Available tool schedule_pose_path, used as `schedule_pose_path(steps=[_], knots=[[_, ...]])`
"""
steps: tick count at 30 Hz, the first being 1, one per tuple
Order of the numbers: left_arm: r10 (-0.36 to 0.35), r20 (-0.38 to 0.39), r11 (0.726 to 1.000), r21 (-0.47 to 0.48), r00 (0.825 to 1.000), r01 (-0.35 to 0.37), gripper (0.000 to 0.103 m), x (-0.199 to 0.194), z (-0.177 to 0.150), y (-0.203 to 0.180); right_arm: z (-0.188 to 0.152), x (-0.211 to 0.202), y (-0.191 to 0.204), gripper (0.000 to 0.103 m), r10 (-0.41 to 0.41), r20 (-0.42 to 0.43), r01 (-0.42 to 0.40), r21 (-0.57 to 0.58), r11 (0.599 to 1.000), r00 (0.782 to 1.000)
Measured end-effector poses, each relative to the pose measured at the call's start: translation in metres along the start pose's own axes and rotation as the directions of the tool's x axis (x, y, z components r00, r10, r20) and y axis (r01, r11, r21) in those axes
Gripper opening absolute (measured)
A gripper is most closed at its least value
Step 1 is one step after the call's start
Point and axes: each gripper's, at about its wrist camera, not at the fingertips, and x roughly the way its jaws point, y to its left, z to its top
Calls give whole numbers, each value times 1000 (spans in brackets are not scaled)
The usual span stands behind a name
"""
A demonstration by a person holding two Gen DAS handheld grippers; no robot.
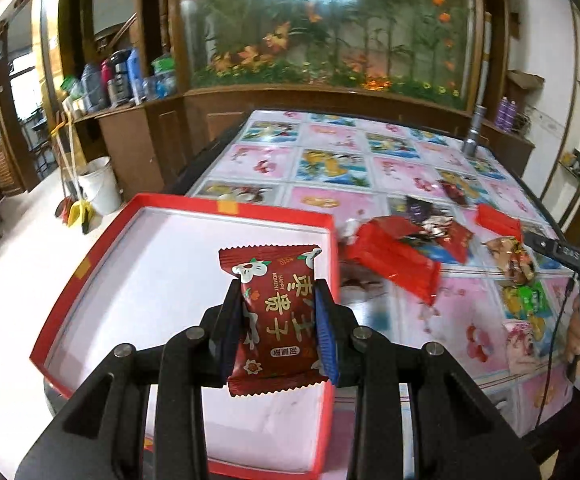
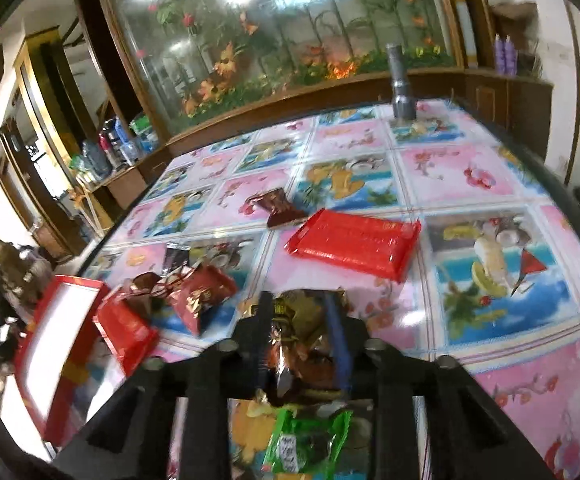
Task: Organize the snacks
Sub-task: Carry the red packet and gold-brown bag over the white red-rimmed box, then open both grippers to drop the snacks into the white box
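Left gripper [image 1: 278, 324] clamps a dark red snack packet [image 1: 276, 316] above the red box [image 1: 90, 264]. Right gripper [image 2: 304, 336] grasps a brown-gold wrapper [image 2: 300, 332], right of that box.

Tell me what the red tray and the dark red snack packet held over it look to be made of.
Red tray: apparently cardboard, matte white inside, with tape patches on its thin rim. Dark red snack packet: glossy printed plastic film, judging by its zigzag-cut sealed ends and puffed body.
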Motion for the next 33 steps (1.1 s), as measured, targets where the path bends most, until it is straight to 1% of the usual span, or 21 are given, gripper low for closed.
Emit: schedule_pose_path(steps=[1, 2, 4, 6, 8, 9, 10, 13, 14, 15, 16, 18, 19, 20, 21, 22, 23, 25, 29, 32, 33], knots=[[8, -3, 1000, -8, 1000, -8, 31, 1, -1, 4, -2, 3, 4, 52, -12, -16, 11, -20, 1000, 1000], [13, -7, 1000, -18, 1000, -13, 31, 3, -2, 8, -4, 8, 12, 56, -26, -42, 24, -55, 998, 999], [12, -12, 999, -32, 1000, -12, 31, 5, -5, 14, -8, 16, 25, 56, -52, -67, 44, -114, 993, 996], [13, -17, 999, -43, 1000, -14, 31, 5, -7, 17, -10, 29, 36, 57, -105, -89, 91, -150, 984, 990], [9, -15, 999, -45, 1000, -10, 31, 4, -8, 18, -12, 50, 37, 57, -164, -143, 141, -154, 978, 976], [7, -14, 999, -44, 1000, -8, 31, 4, -8, 19, -12, 54, 37, 56, -199, -144, 176, -158, 972, 969], [8, -12, 999, -43, 1000, -8, 31, 3, -8, 20, -12, 55, 37, 46, -223, -133, 201, -160, 966, 966], [9, -3, 999, -46, 1000, -9, 31, 1, -9, 22, -11, 48, 34, 36, -200, -107, 187, -122, 975, 974], [6, -5, 999, -52, 1000, -6, 31, 1, -9, 23, -11, 46, 34, 34, -188, -101, 177, -107, 978, 977], [4, -7, 998, -55, 1000, -4, 31, 2, -10, 24, -11, 44, 31, 33, -158, -104, 150, -78, 986, 982], [3, -9, 998, -56, 1000, -3, 31, 2, -10, 24, -10, 42, 29, 33, -108, -116, 104, -37, 994, 987], [3, -8, 998, -57, 1000, -3, 31, 2, -11, 26, -9, 37, 26, 32, 29, -138, -21, 60, 998, 990], [2, -7, 998, -59, 1000, -2, 31, 2, -11, 28, -9, 34, 26, 32, 146, -136, -130, 123, 984, 980], [3, -10, 998, -63, 1000, -3, 31, 3, -11, 31, -9, 32, 29, 32, 231, -131, -210, 156, 965, 964], [7, -13, 998, -66, 1000, -8, 31, 3, -12, 32, -9, 30, 35, 32, 322, -125, -297, 183, 937, 939], [12, -15, 998, -69, 1000, -13, 31, 4, -12, 34, -10, 29, 45, 32, 401, -124, -373, 197, 907, 908], [19, -18, 997, -74, 1000, -20, 31, 5, -12, 37, -11, 30, 60, 32, 460, -133, -432, 194, 881, 878], [29, -26, 996, -85, 999, -31, 31, 6, -15, 44, -15, 30, 94, 32, 513, -154, -492, 156, 857, 844], [56, -53, 993, -97, 997, -61, 31, 11, -22, 56, -34, 41, 166, 32, 614, -229, -605, 115, 787, 755], [77, -71, 991, -102, 995, -84, 31, 14, -28, 65, -51, 53, 212, 32, 650, -282, -654, 94, 751, 706], [88, -79, 990, -100, 993, -95, 31, 15, -30, 67, -55, 58, 224, 32, 656, -301, -663, 93, 743, 692]])
